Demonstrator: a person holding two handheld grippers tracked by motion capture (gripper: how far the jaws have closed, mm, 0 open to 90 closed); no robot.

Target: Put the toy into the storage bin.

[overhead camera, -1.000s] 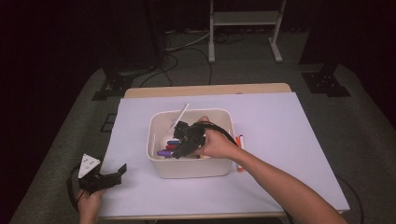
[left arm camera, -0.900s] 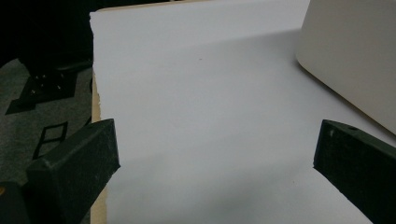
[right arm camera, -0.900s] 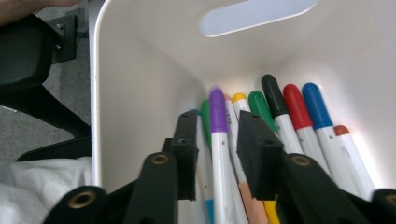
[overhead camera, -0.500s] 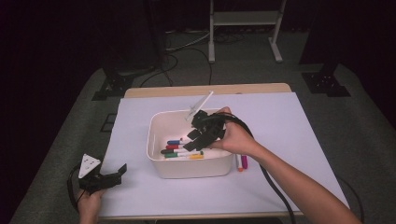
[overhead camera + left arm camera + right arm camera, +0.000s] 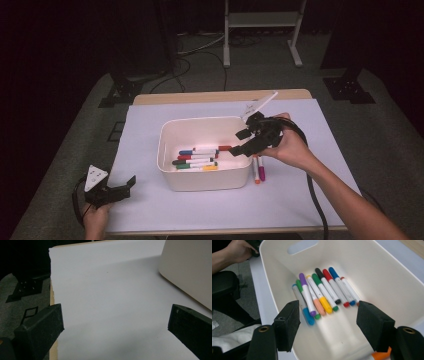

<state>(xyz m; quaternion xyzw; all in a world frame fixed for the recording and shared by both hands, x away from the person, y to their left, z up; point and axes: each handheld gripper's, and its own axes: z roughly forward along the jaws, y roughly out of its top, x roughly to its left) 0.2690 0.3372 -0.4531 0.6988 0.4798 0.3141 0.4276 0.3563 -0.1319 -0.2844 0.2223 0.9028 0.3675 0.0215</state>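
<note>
Left gripper [image 5: 117,189] sits lower left of the high view on the white sheet [image 5: 150,210], jaws released, nothing between them; its own view has bare sheet ahead and the bin wall [image 5: 190,267] at upper right. Bin [image 5: 167,170] sits frame centre, with markers [image 5: 200,157] lying side by side on its floor; the right gripper view shows them as a row [image 5: 322,295] at frame centre. Right gripper [image 5: 245,142] hangs over the bin's right rim, jaws just been opening, now wide, nothing between them. Two more markers [image 5: 258,170] lie on the sheet just right of the bin, orange and pink. Table edge [image 5: 220,96] is at the far side.
</note>
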